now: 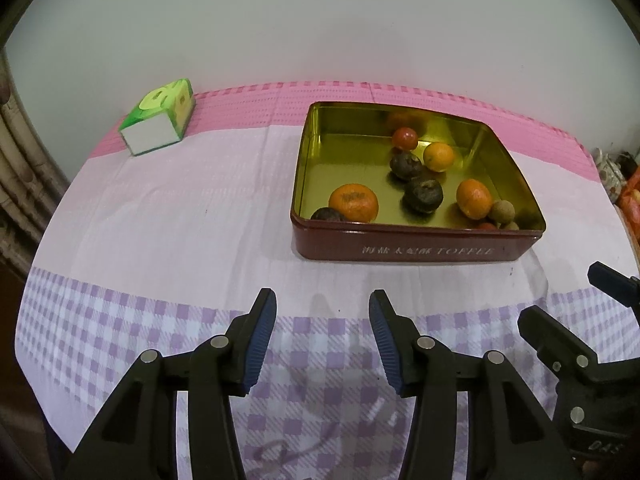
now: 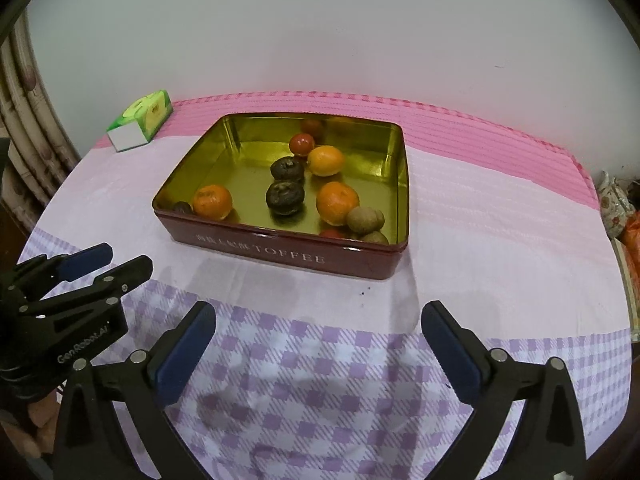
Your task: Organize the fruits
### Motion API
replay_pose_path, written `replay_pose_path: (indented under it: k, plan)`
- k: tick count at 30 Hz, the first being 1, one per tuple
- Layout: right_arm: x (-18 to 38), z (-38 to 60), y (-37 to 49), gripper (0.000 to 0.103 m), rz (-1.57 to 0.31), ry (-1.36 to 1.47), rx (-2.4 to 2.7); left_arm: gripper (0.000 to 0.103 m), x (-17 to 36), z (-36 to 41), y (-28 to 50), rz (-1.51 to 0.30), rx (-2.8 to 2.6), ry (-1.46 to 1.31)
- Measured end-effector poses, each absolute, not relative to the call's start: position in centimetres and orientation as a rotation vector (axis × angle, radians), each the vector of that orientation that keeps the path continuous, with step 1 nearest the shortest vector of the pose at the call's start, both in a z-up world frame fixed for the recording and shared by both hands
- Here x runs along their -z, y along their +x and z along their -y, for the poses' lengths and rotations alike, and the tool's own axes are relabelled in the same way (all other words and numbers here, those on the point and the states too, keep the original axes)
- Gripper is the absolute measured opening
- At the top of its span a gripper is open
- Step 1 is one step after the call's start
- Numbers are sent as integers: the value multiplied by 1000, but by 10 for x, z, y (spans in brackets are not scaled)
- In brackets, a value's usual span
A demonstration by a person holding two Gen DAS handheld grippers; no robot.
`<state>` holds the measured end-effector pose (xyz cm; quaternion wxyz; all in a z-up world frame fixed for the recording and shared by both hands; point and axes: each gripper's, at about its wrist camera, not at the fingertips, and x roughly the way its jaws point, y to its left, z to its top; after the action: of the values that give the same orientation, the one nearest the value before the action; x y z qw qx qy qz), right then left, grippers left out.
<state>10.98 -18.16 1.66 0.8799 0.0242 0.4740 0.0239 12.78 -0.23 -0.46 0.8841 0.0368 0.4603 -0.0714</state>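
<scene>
The tin (image 2: 288,254) sits on the counter (image 2: 480,220) ahead of both hand-held grippers, its long axis across the view; the fruits (image 2: 337,202) lie inside it. The right hand-held gripper (image 2: 318,330) faces it squarely and seems nearer, fingers wide apart, empty. The left hand-held gripper (image 1: 322,330) is also spread, empty. Tin: rigid, glossy metal, gold inside. Oranges smooth, round; dark fruits wrinkled. A tissue box (image 1: 158,122) stands far left.
</scene>
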Motion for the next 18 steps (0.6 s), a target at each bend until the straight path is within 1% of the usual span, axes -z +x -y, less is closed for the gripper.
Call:
replay_pose_path:
  k: [18]
  plan:
    - [-6, 180, 100, 102, -980, 17, -48, 50, 14, 3, 114, -962, 131, 108]
